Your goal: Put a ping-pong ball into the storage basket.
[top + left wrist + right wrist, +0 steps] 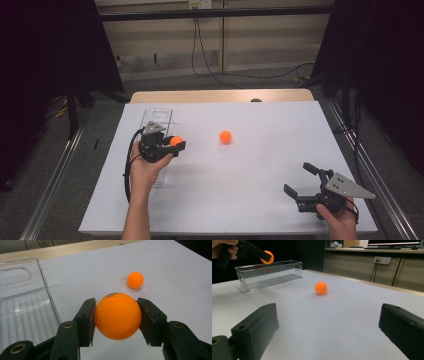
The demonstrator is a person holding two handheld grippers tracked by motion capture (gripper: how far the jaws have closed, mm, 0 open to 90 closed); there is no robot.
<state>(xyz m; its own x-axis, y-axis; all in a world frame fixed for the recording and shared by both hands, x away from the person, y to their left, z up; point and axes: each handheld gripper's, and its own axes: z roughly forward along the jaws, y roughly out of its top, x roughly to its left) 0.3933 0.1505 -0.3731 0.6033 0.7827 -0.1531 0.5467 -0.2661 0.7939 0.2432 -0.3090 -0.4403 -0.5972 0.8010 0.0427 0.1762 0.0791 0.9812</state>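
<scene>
Left gripper: fingers closed on an orange ball, one pad pressing each side; the ball is lifted clear of the bench.
Held ball's place: just beside the clear plastic bin, at its right edge in the high view, above its rim in the right gripper view.
Second orange ball: lies loose on the white bench, near mid-bench, well apart from both grippers.
Right gripper: fingers spread wide with nothing between them, low over the bench's near right corner, pointing toward the loose ball.
Bin: on the left side of the bench, nothing seen lying in it.
</scene>
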